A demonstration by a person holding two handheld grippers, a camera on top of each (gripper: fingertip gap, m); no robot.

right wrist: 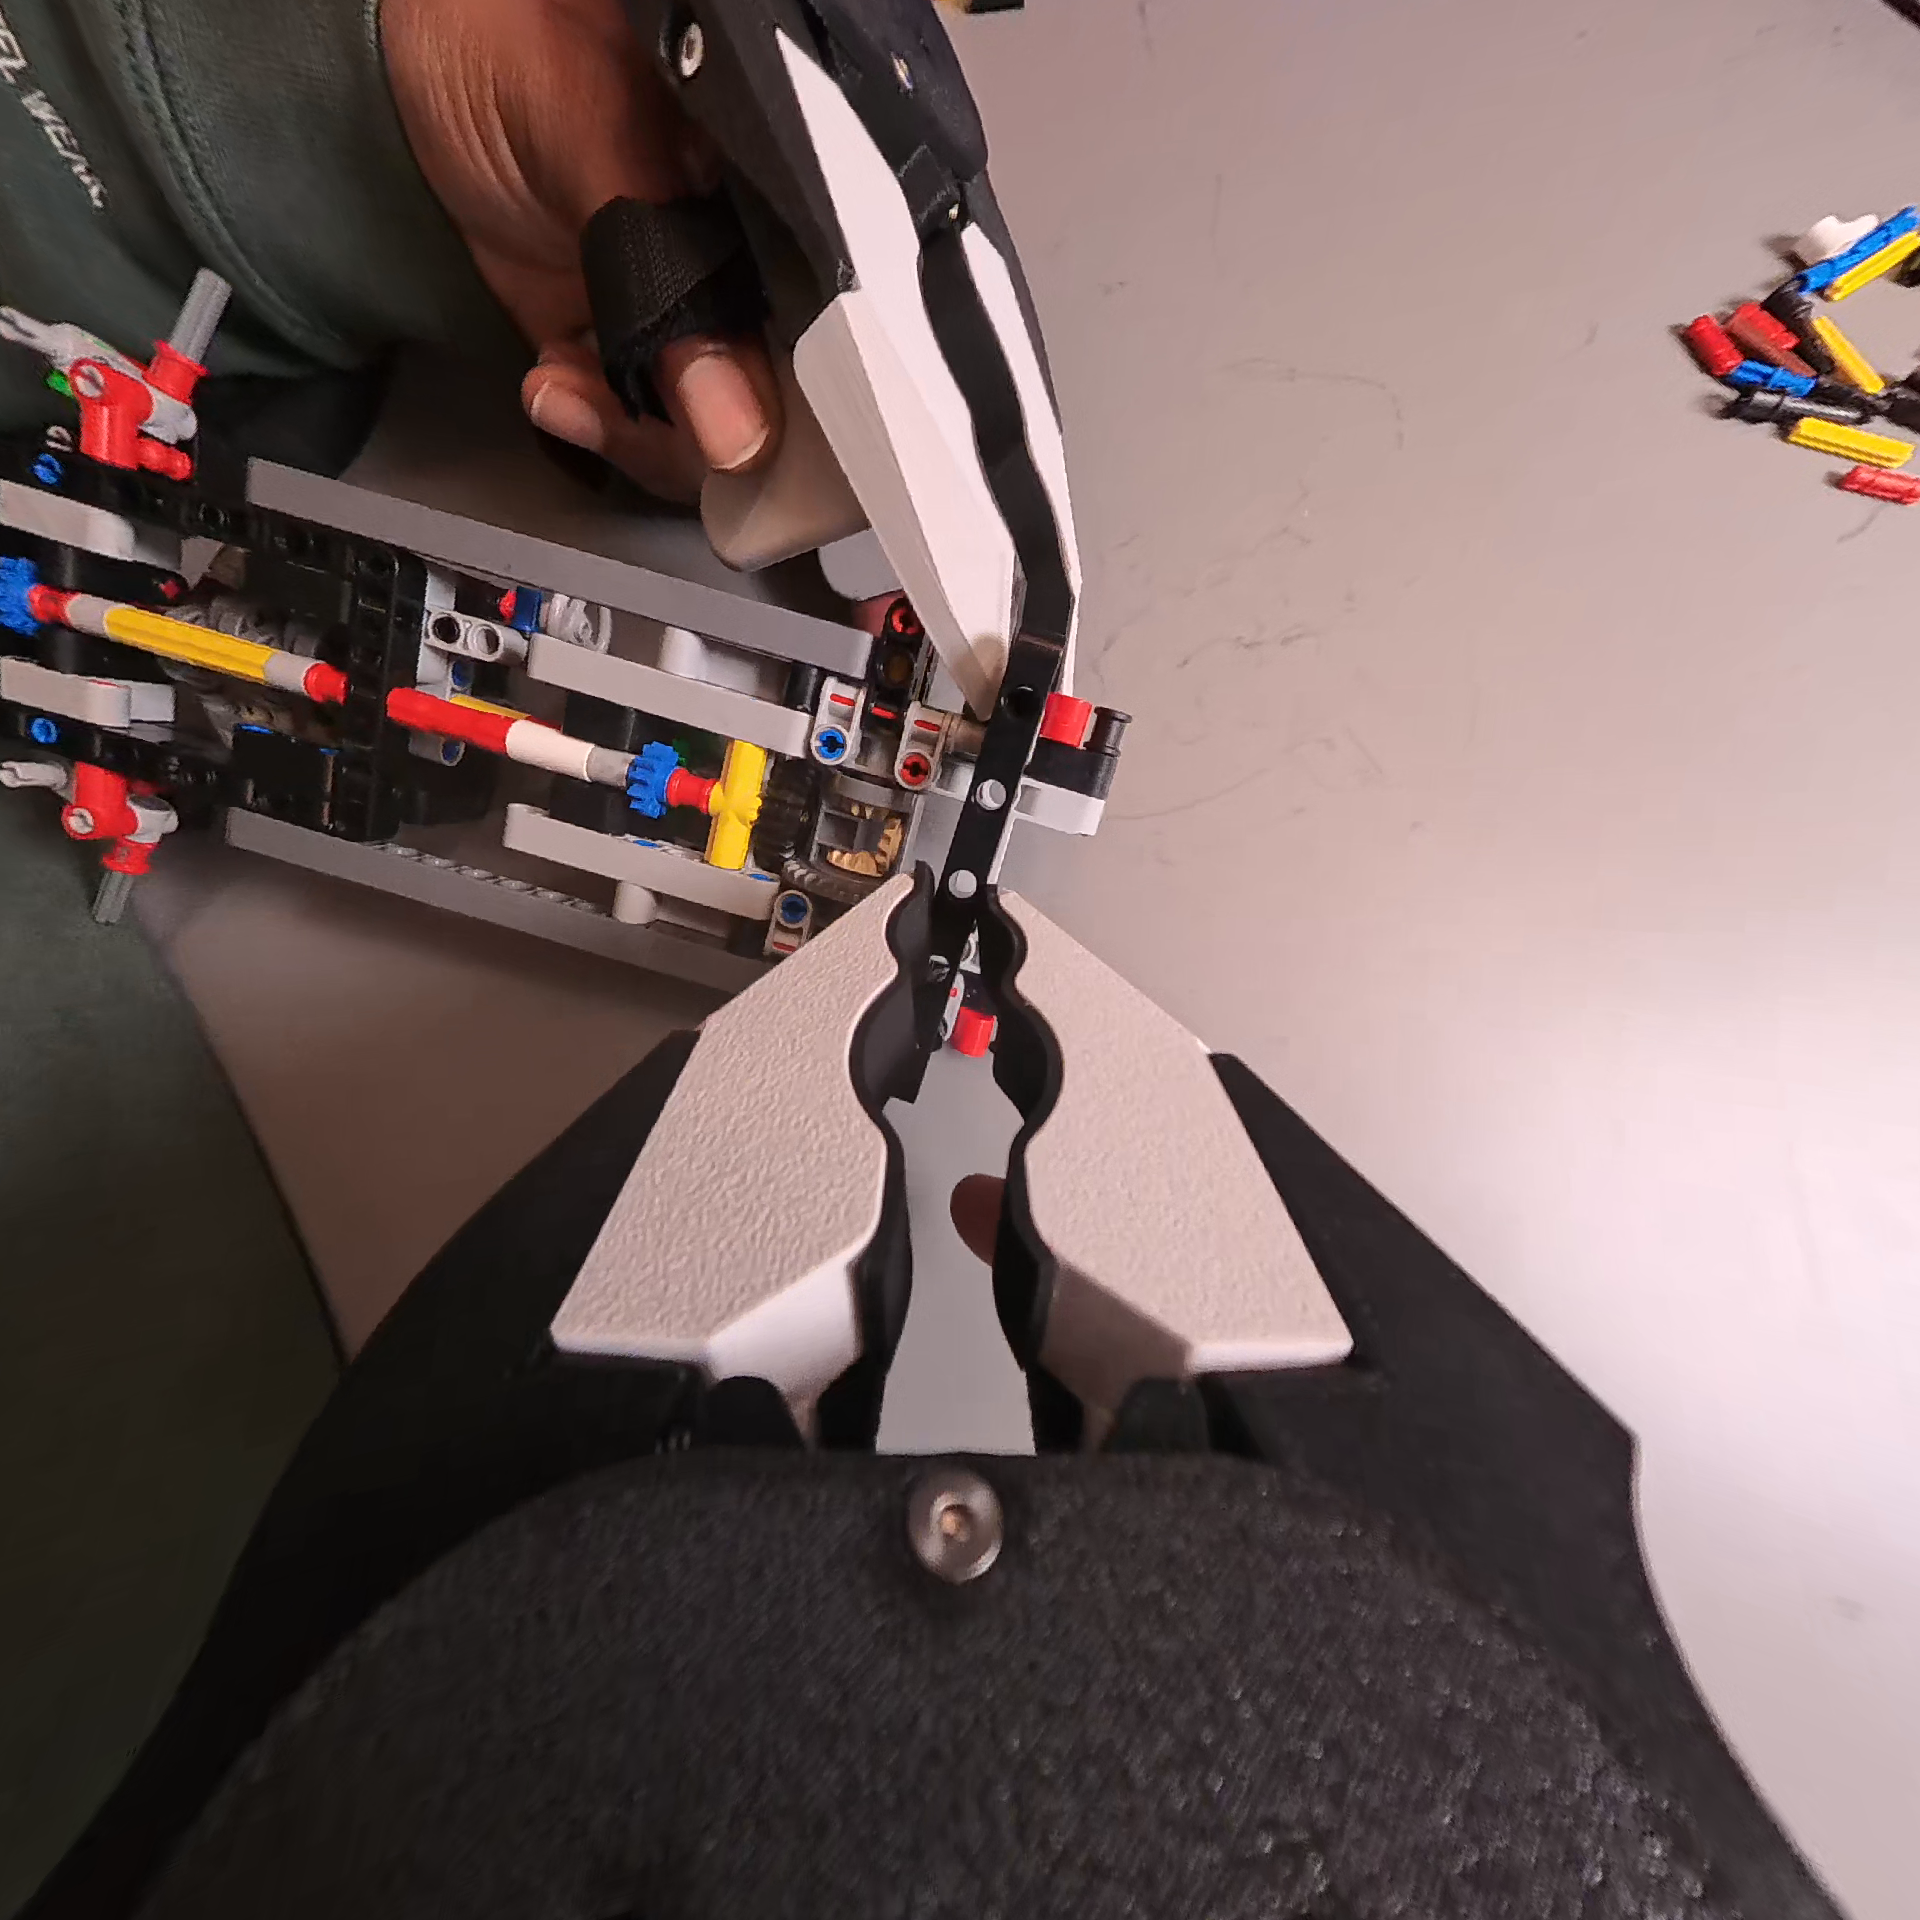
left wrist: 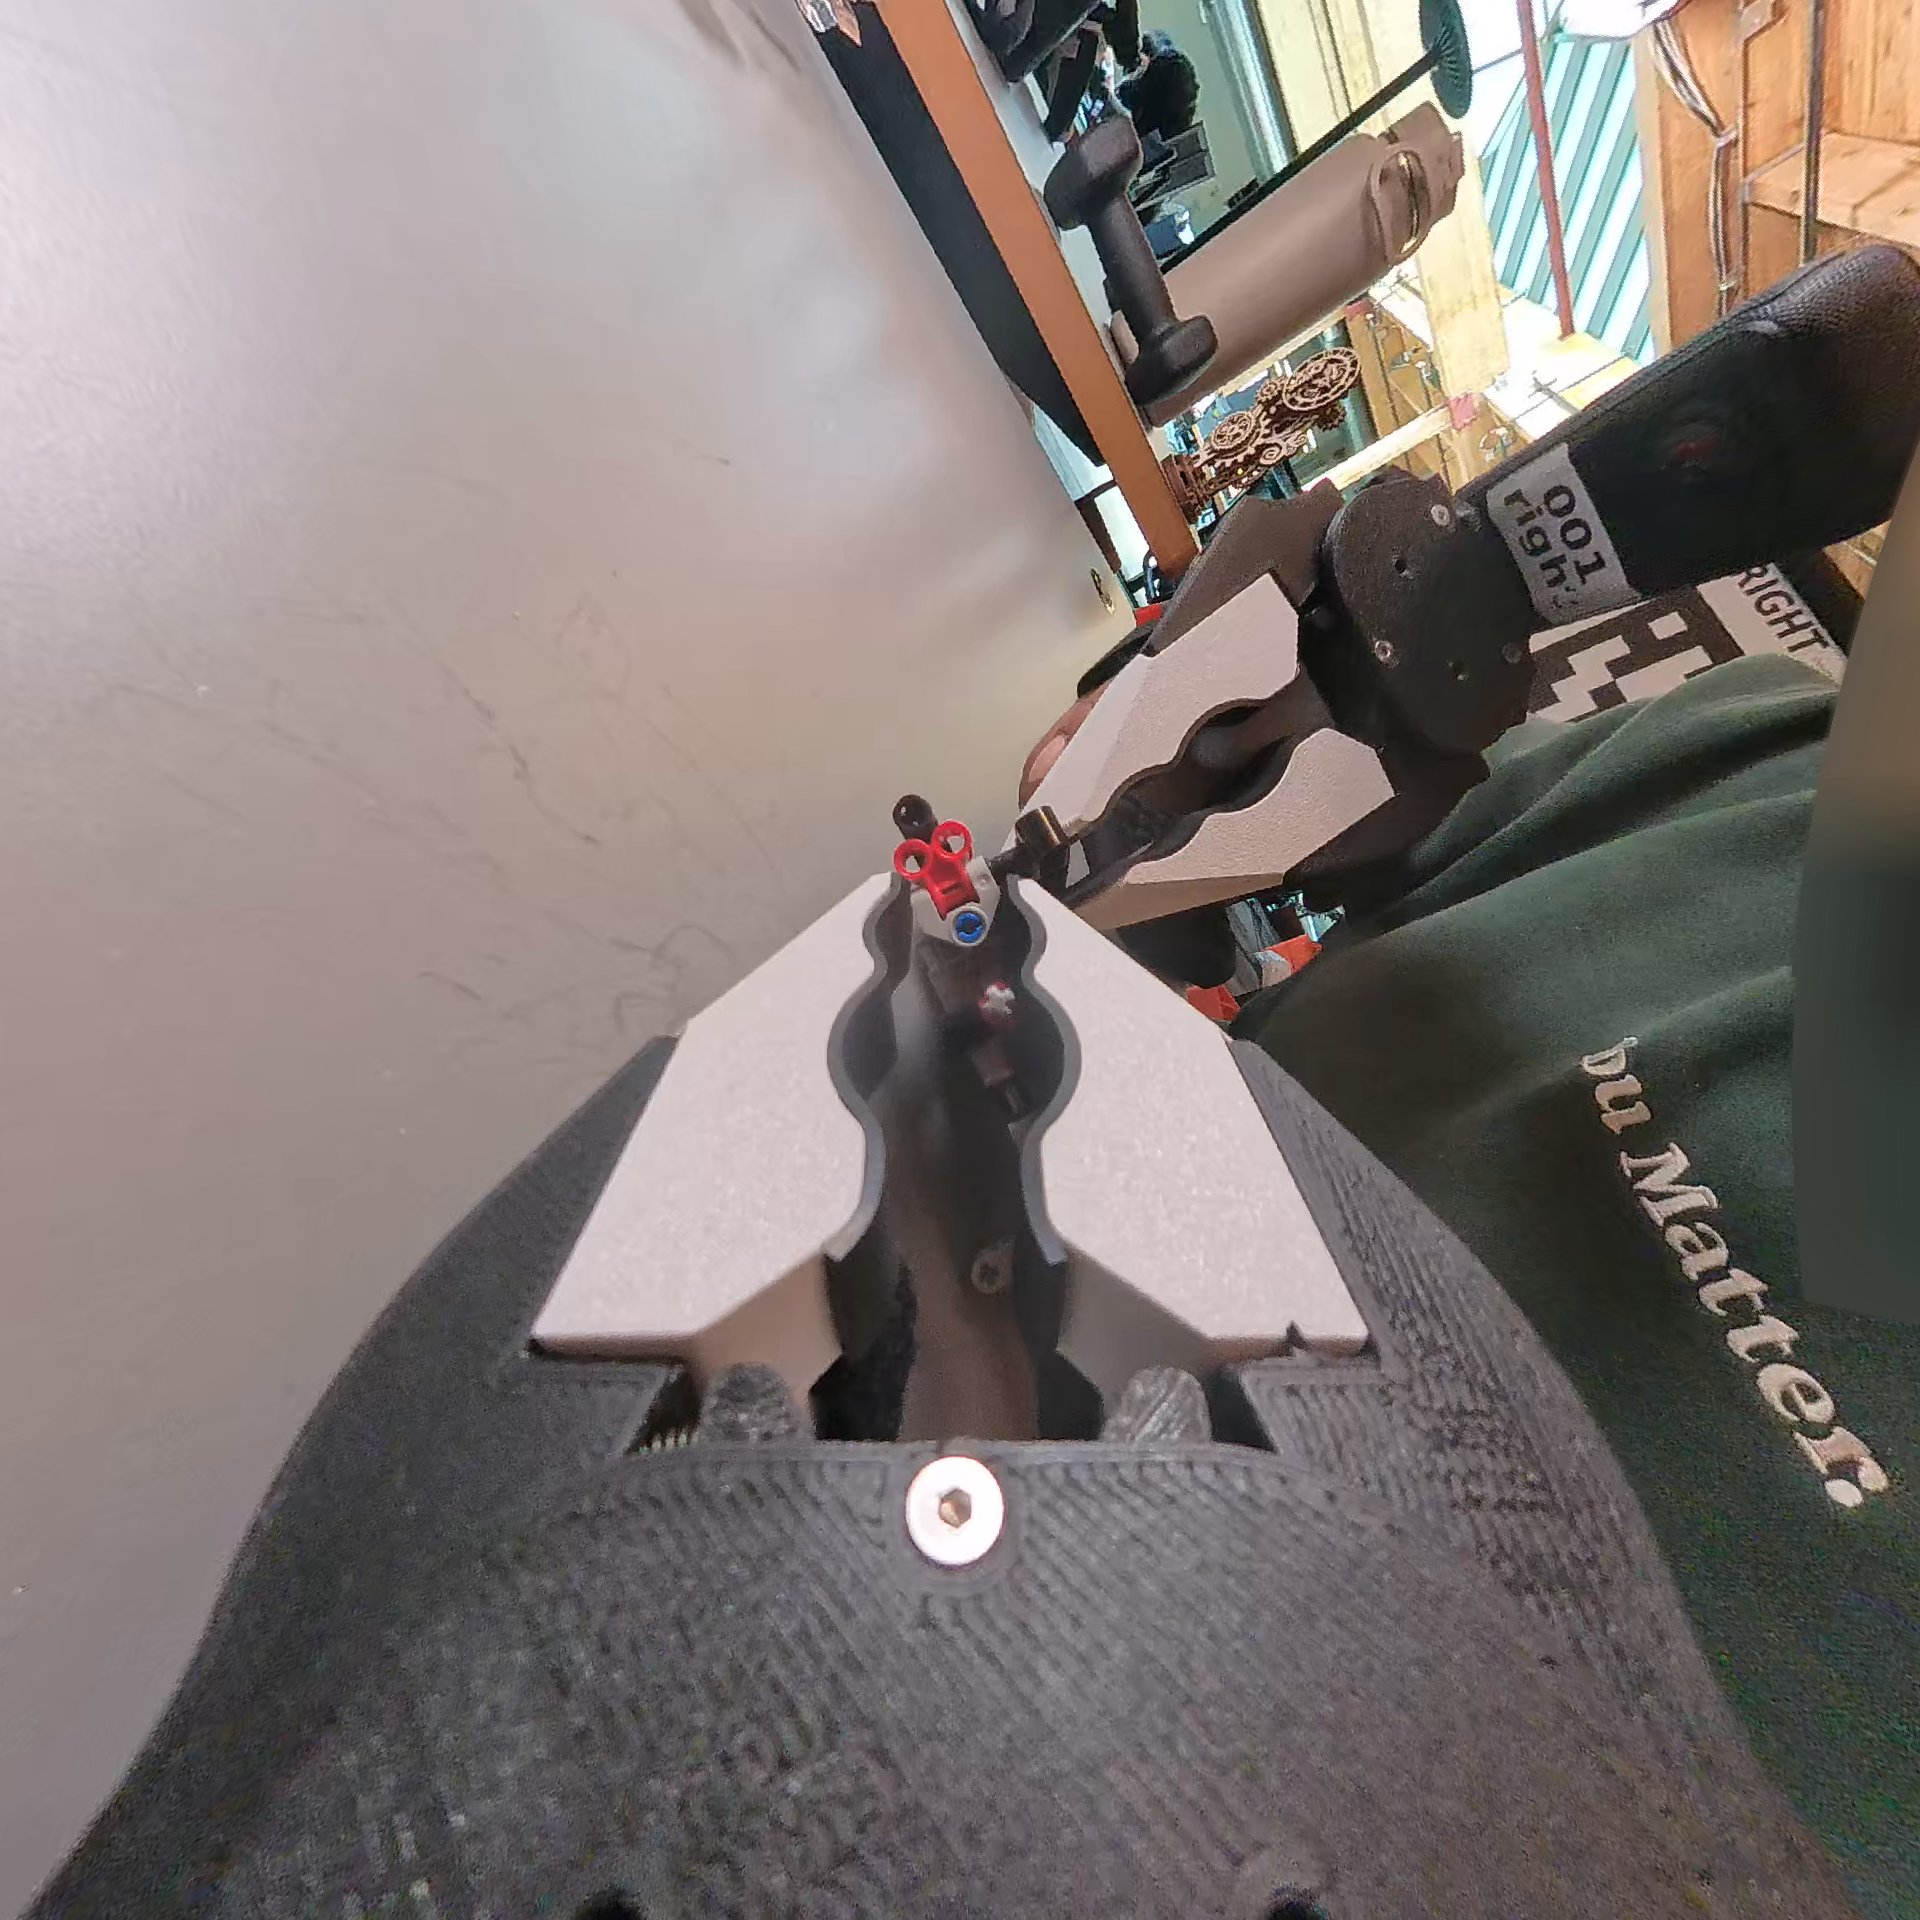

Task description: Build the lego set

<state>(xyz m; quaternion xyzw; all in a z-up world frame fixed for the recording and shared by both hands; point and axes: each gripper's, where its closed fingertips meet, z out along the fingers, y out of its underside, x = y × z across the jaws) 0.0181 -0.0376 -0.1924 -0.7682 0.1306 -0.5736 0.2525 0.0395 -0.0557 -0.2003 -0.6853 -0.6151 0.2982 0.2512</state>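
While clamped near-shut at its tips, left gripper (left wrist: 951, 899) pinching the near end of the Lego Technic chassis (right wrist: 540, 582). Only a narrow slit between the grey fingers (right wrist: 914, 436). A light grey piece with a blue pin (left wrist: 968, 928) caught between them, and a red connector (left wrist: 932, 860) poking out just past the tips.

Seen from the right wrist view, chassis lying long across the grey table (right wrist: 1455, 831): grey beams along its sides, black frame in the middle, yellow and red axles and small blue gears down its centre line, red joints at its far end. That far end close against a dark green sweatshirt (left wrist: 1558, 935).

Right gripper (right wrist: 951, 904) closed down on a thin black beam (right wrist: 987, 795) with a row of holes. Lower part of the beam gripped between the tips and running back into the gap behind them. Upper part standing up across the clamped end of the chassis, touching or almost touching it; cannot tell whether any pin is seated. Both sets of fingertips meeting at that same end of the chassis, just beside each other.

Person's hand (right wrist: 540, 187), with a black strap over one finger, wrapped on the left gripper's body above the chassis.

Well apart from the chassis, beyond its clamped end, a small heap of loose pieces (right wrist: 1808, 353) on the table: yellow, blue, red, black and brown pins and axles, somewhat blurred.
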